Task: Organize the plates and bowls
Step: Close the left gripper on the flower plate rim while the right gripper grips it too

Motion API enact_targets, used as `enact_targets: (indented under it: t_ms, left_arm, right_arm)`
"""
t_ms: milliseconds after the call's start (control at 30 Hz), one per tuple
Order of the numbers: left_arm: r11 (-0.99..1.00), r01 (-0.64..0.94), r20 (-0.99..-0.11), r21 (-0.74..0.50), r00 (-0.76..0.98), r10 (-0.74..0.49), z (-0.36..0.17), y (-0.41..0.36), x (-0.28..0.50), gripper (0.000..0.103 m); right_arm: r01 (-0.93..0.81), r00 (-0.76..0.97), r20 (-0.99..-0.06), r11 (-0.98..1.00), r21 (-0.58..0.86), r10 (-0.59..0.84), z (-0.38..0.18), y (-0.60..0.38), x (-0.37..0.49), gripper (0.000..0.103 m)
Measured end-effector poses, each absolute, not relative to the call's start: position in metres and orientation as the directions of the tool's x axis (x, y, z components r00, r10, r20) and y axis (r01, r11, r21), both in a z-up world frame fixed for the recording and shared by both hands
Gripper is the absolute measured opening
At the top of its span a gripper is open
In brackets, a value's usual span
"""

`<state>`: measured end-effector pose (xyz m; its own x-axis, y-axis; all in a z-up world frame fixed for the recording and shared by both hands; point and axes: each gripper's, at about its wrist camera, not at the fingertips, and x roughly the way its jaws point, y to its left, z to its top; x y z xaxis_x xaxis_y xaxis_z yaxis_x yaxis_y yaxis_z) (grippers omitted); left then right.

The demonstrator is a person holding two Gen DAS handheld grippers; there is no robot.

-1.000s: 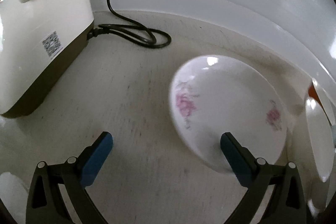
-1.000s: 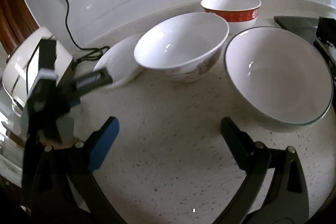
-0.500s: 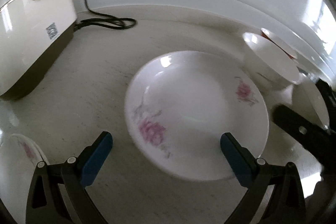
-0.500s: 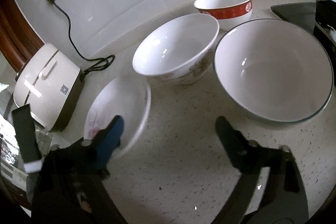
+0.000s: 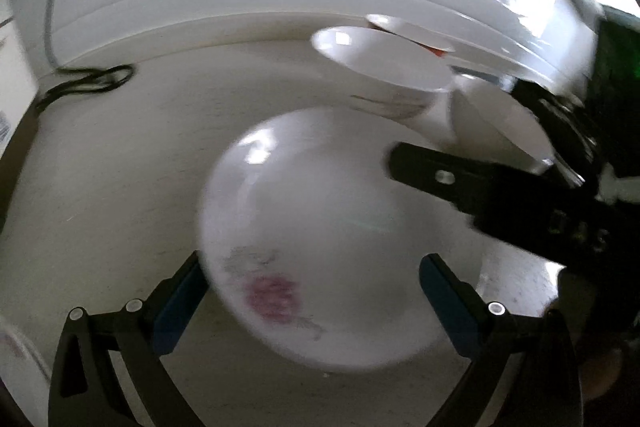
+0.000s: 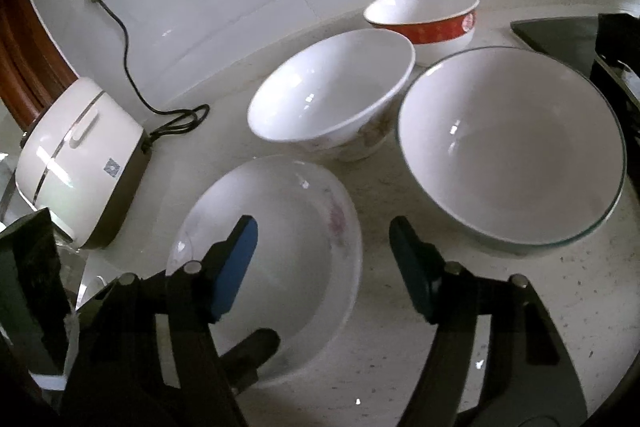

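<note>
A white plate with pink flowers (image 6: 288, 227) lies on the pale counter, blurred in the left wrist view (image 5: 320, 227). My left gripper (image 5: 312, 263) is open wide around the plate's near part, and its right finger lies inside the rim. That finger's dark tip (image 6: 256, 347) rests in the plate. My right gripper (image 6: 323, 227) has its jaws closing. The plate's right rim stands between them and the pads are clear of it. Behind are a white flared bowl (image 6: 332, 87), a large dark-rimmed bowl (image 6: 512, 147) and a red-banded bowl (image 6: 424, 15).
A white rice cooker (image 6: 80, 159) stands at the left, its black cord (image 6: 176, 119) coiled by the tiled wall. A dark stove edge (image 6: 560, 31) is at the far right. Another flowered plate (image 5: 16, 347) shows at the lower left.
The flowered plate has slid from the back, beside the flared bowl, forward to between the right gripper's fingers. The left gripper swung right with it. The right jaws have narrowed.
</note>
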<state>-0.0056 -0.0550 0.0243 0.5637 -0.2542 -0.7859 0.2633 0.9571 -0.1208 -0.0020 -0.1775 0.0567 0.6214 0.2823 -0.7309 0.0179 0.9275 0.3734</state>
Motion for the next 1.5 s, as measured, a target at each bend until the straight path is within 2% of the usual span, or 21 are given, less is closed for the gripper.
enact_targets:
  t_ms: [100,200,333,400,533,567,600,633,667,700,733,767,800,1033,1133,1200,1267,1333,1367,1400,1500]
  left_arm:
    - [0.946,0.193,-0.737,-0.261,0.593,-0.325,0.027,-0.029,-0.005,0.103]
    - [0.931,0.127,-0.703,-0.342,0.623,-0.343,0.027,-0.009,-0.002,0.103]
    - [0.959,0.052,-0.734,-0.277,0.633,-0.247,0.024,-0.008,0.015,0.103]
    - [0.981,0.036,-0.768,-0.192,0.617,-0.173,0.022,-0.019,0.023,0.103]
    - [0.987,0.031,-0.780,-0.160,0.608,-0.146,0.024,-0.016,0.020,0.103]
    - [0.986,0.032,-0.779,-0.164,0.609,-0.149,0.023,-0.014,0.020,0.103]
    - [0.986,0.033,-0.778,-0.166,0.609,-0.152,0.023,-0.013,0.020,0.103]
    - [0.985,0.031,-0.776,-0.169,0.613,-0.152,0.023,-0.012,0.020,0.103]
    - [0.985,0.024,-0.772,-0.171,0.618,-0.149,0.021,-0.009,0.026,0.098]
    - [0.984,0.009,-0.759,-0.180,0.635,-0.144,0.023,-0.005,0.023,0.077]
    - [0.982,0.007,-0.751,-0.188,0.644,-0.148,0.023,-0.003,0.022,0.061]
    - [0.980,0.011,-0.742,-0.201,0.651,-0.160,0.023,-0.001,0.021,0.032]
    - [0.971,0.043,-0.738,-0.236,0.642,-0.208,0.023,-0.001,0.020,0.026]
    - [0.969,0.054,-0.734,-0.241,0.643,-0.218,0.031,-0.004,0.012,0.024]
    - [0.970,0.057,-0.735,-0.237,0.642,-0.217,0.030,-0.004,0.013,0.027]
    - [0.971,0.068,-0.736,-0.231,0.640,-0.220,0.030,-0.006,0.017,0.033]
    - [0.973,0.074,-0.739,-0.218,0.639,-0.214,0.027,-0.007,0.020,0.034]
    - [0.975,0.063,-0.738,-0.214,0.643,-0.204,0.025,-0.007,0.019,0.033]
    - [0.973,0.060,-0.736,-0.223,0.643,-0.209,0.024,-0.004,0.019,0.029]
    - [0.972,0.051,-0.736,-0.231,0.644,-0.209,0.024,-0.002,0.019,0.022]
    - [0.959,0.052,-0.724,-0.278,0.645,-0.244,0.021,0.005,0.018,0.020]
  right_arm:
    - [0.029,0.620,-0.731,0.923,0.383,0.284,0.056,-0.182,-0.002,0.071]
    - [0.040,0.622,-0.737,0.929,0.368,0.265,0.056,-0.182,-0.001,0.071]
    - [0.046,0.624,-0.742,0.937,0.348,0.245,0.056,-0.181,0.000,0.071]
    - [0.044,0.625,-0.746,0.943,0.330,0.232,0.056,-0.179,0.000,0.069]
    - [0.055,0.624,-0.750,0.944,0.325,0.222,0.056,-0.183,0.000,0.063]
    - [0.055,0.623,-0.752,0.947,0.317,0.216,0.056,-0.184,-0.001,0.059]
    - [0.053,0.619,-0.757,0.951,0.306,0.209,0.056,-0.183,-0.001,0.048]
    - [0.039,0.610,-0.764,0.955,0.295,0.211,0.056,-0.181,-0.002,0.042]
    - [0.024,0.602,-0.768,0.956,0.292,0.219,0.055,-0.178,-0.001,0.032]
    - [0.010,0.595,-0.771,0.957,0.289,0.227,0.054,-0.176,-0.001,0.023]
    - [0.006,0.592,-0.775,0.960,0.279,0.221,0.054,-0.174,-0.001,0.021]
    - [0.008,0.591,-0.776,0.961,0.277,0.219,0.053,-0.174,0.000,0.019]
    - [0.008,0.591,-0.775,0.959,0.283,0.224,0.053,-0.175,0.000,0.018]
    - [0.008,0.592,-0.770,0.953,0.302,0.239,0.050,-0.176,0.001,0.019]
    - [0.004,0.595,-0.768,0.955,0.296,0.236,0.050,-0.174,0.001,0.020]
    - [-0.006,0.596,-0.765,0.954,0.299,0.244,0.051,-0.172,0.002,0.027]
    - [-0.023,0.593,-0.772,0.963,0.268,0.229,0.051,-0.164,0.002,0.029]
    - [-0.031,0.591,-0.779,0.972,0.234,0.207,0.052,-0.159,0.001,0.028]
    - [-0.031,0.591,-0.781,0.973,0.228,0.202,0.053,-0.159,0.001,0.024]
    - [-0.024,0.591,-0.780,0.971,0.236,0.204,0.053,-0.160,0.000,0.021]
    - [0.000,0.591,-0.769,0.953,0.303,0.244,0.052,-0.170,0.000,0.016]
